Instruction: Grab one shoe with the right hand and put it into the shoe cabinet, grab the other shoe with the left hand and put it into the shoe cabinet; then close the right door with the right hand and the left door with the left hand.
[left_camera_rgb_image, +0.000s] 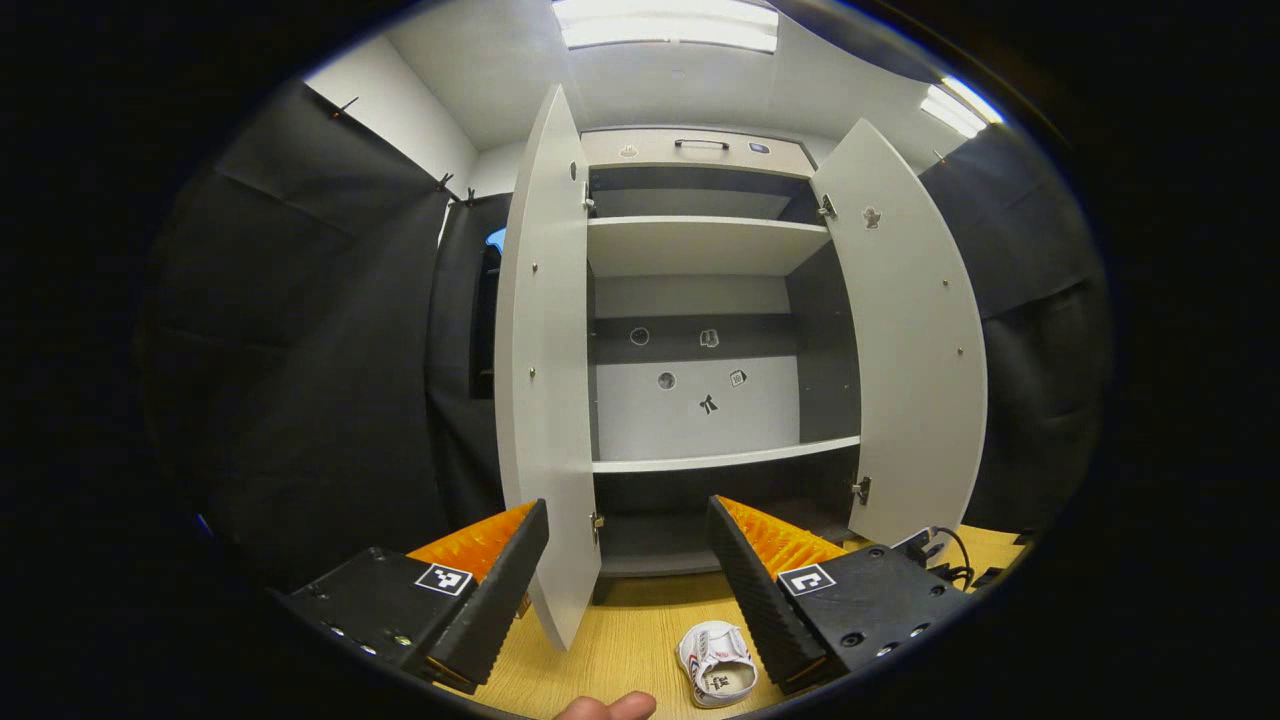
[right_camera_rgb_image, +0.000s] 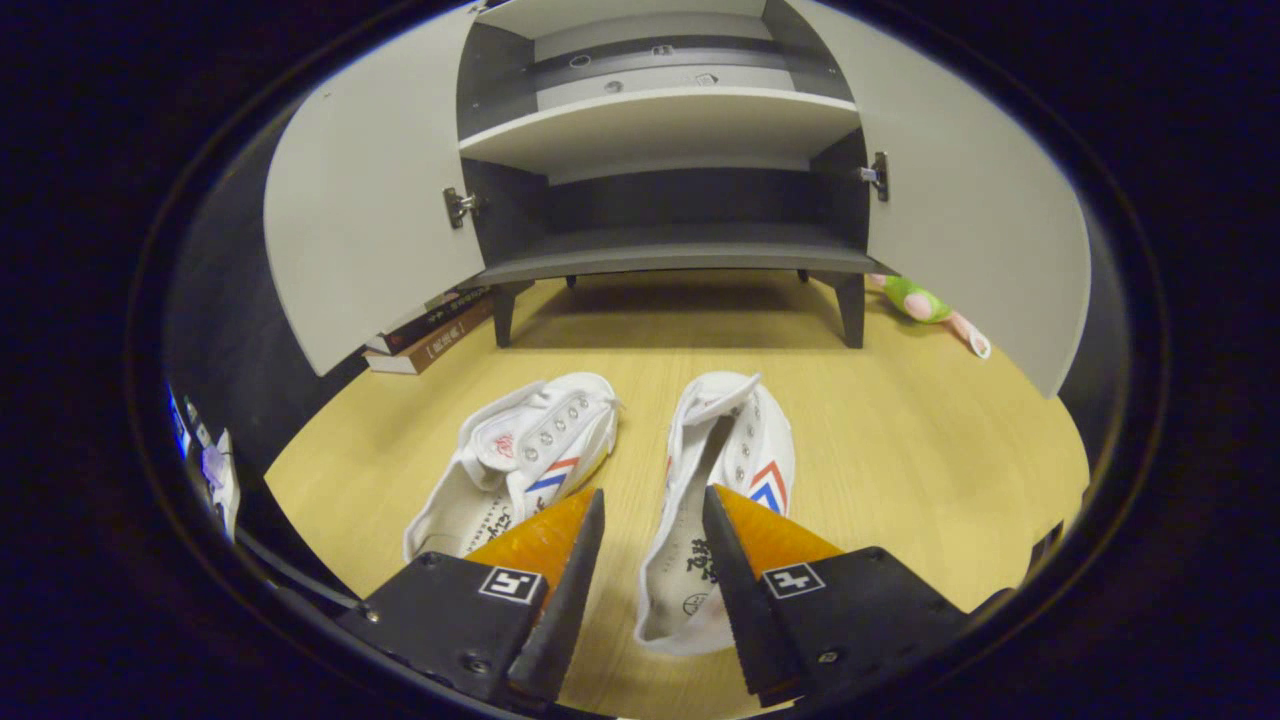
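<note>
Right gripper (right_camera_rgb_image: 650, 560) jaws gape around nearest shoe (right_camera_rgb_image: 715, 500), ungripped; left gripper (left_camera_rgb_image: 630, 590) open, empty; cabinet (right_camera_rgb_image: 660, 130) empty, so nothing's done.

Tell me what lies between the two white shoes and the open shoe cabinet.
Bare wooden floor. In the right gripper view, nothing sits between the left shoe and right shoe and the shoe cabinet; books and a plush toy lie off to the sides.

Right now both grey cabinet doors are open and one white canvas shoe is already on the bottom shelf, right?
Not quite. The grey cabinet doors are open, but both white canvas shoes lie on the wooden floor, as the right gripper view shows; the bottom shelf holds nothing.
</note>
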